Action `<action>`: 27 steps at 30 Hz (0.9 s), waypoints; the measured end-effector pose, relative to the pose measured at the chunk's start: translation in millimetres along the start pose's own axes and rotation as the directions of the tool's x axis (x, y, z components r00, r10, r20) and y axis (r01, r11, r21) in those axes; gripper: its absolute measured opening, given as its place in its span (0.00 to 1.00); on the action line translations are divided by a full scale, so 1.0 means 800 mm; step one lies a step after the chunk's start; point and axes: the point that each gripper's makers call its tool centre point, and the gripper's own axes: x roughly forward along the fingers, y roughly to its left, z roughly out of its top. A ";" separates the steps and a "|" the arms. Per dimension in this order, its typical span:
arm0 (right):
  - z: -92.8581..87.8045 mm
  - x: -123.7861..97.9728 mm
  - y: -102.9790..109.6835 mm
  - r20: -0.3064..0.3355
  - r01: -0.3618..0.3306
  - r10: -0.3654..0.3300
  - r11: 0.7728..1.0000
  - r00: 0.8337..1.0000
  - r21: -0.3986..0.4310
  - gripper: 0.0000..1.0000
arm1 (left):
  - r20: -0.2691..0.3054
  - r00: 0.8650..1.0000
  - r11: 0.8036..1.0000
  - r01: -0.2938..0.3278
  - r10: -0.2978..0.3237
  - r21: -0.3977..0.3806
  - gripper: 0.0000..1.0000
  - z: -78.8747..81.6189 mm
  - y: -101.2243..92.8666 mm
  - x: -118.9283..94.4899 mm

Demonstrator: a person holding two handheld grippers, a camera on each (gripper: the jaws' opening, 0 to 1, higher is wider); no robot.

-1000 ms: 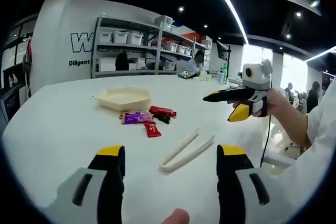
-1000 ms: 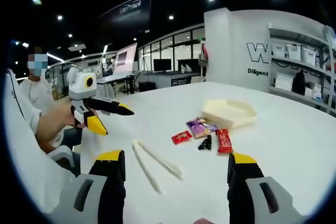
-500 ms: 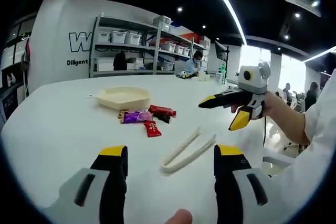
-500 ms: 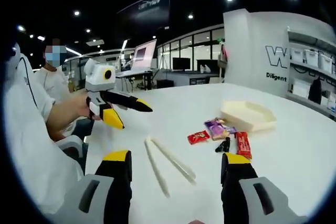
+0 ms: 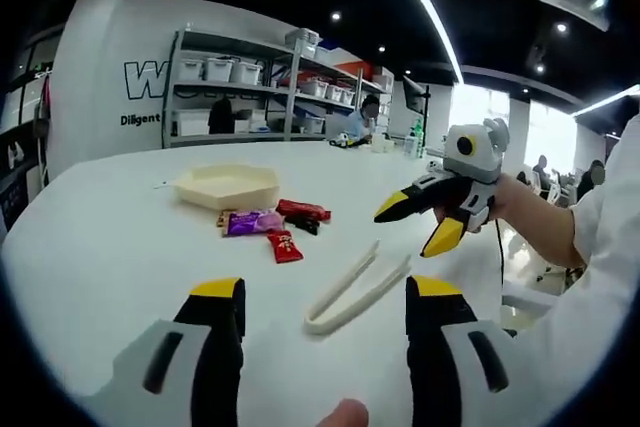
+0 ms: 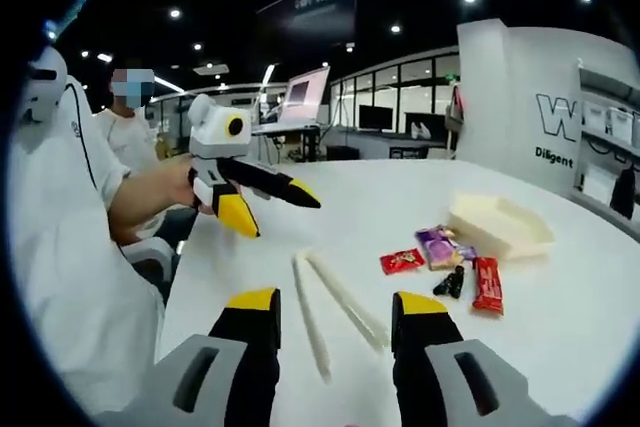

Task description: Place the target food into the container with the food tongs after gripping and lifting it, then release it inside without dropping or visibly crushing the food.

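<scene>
Cream food tongs [image 5: 318, 321] lie flat on the white table [image 5: 110, 247], their joined end just ahead of my open left gripper [image 5: 325, 297]. Farther back, several wrapped snacks lie together: a purple packet [image 5: 250, 222], red packets [image 5: 304, 211] and a small dark one. Behind them sits the cream hexagonal container [image 5: 225, 187], with nothing in it. My right gripper [image 5: 415, 224] hovers open above the tongs' far tips, tilted downward. In the right gripper view the tongs [image 6: 345, 297] lie between my right gripper's [image 6: 335, 304] own jaws. The left gripper [image 6: 278, 212] hangs open on the left, and the container [image 6: 500, 227] is at the right.
A seated person's white sleeve [image 6: 70, 247] fills the left side of the right gripper view. Metal shelving with bins [image 5: 250, 87] stands against the far wall. The table's near edge curves away at the right [image 5: 510, 292].
My right gripper's jaws have drawn closer together but stay apart. In the left gripper view it has tipped downward and come nearer the tongs. The tongs and snacks have not moved.
</scene>
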 end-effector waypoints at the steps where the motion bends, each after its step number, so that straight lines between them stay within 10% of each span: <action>1: -0.002 0.002 0.001 -0.008 -0.012 0.012 1.000 1.000 -0.011 0.33 | 0.000 1.000 1.000 0.003 -0.003 0.006 0.63 0.001 -0.001 0.000; 27: -0.028 0.012 0.015 -0.196 -0.185 0.153 0.969 0.969 -0.163 0.10 | 0.002 1.000 1.000 0.029 -0.029 0.006 0.60 0.001 0.009 0.011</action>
